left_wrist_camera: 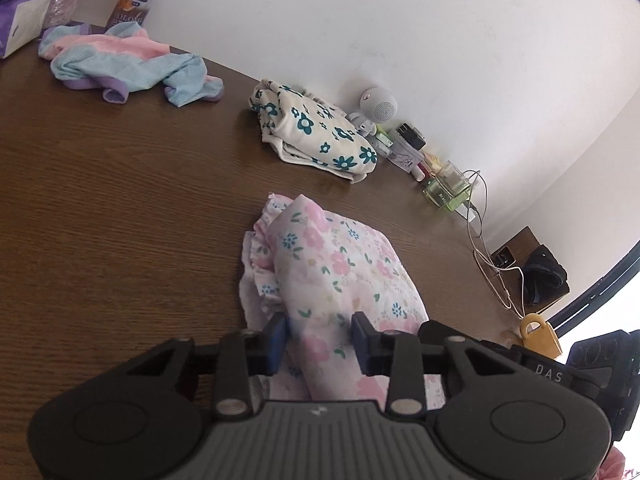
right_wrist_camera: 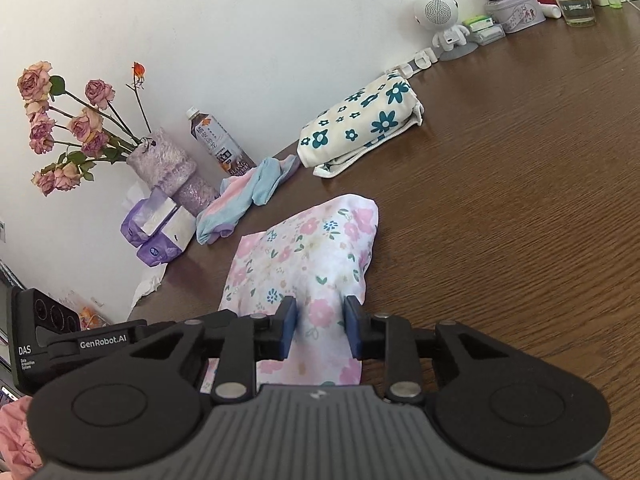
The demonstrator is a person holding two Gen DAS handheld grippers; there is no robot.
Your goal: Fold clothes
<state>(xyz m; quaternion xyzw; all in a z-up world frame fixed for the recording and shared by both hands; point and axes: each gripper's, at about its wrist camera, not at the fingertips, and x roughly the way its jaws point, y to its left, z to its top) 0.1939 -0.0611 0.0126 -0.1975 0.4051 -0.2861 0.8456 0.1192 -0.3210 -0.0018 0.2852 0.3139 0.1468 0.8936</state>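
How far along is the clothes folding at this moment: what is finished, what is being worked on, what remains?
Done: the cream garment with teal flowers lies folded by the wall. In hand: the white garment with pink flowers is between the pads of both the left tool and the right tool, bunched, not flat; whether the pads press it is unclear. Left: the pastel pink, blue and purple garment lies crumpled, untouched.

Left gripper (left_wrist_camera: pixel 320 334), right gripper (right_wrist_camera: pixel 320 320): fingers parted, tilted downward, side by side.
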